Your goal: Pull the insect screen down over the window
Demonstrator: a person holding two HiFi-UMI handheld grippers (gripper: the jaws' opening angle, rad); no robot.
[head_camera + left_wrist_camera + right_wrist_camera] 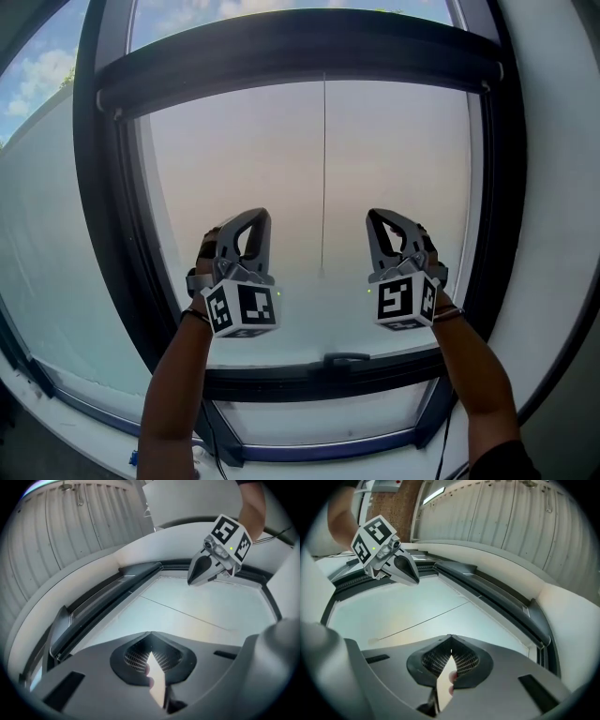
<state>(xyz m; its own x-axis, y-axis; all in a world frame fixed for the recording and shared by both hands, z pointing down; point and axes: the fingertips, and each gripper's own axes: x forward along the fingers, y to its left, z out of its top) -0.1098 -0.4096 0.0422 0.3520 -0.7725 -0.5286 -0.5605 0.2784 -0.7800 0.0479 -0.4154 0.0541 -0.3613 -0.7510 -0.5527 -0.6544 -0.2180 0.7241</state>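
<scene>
The insect screen sits rolled up in a dark bar (300, 56) across the top of the window. A thin pull cord (324, 178) hangs from it down the middle of the glass. My left gripper (258, 217) and right gripper (375, 217) are both held up in front of the pane, on either side of the cord and well below the bar. Both are shut with nothing between their jaws. The left gripper view shows the bar (112, 597), the cord (187, 616) and the right gripper (191, 579). The right gripper view shows the bar (497, 597) and the left gripper (415, 579).
A dark window frame (112, 244) runs round the pane. A dark handle (347, 359) sits on the lower sash rail. A white sill (94, 441) lies below. A white wall (553, 234) stands to the right.
</scene>
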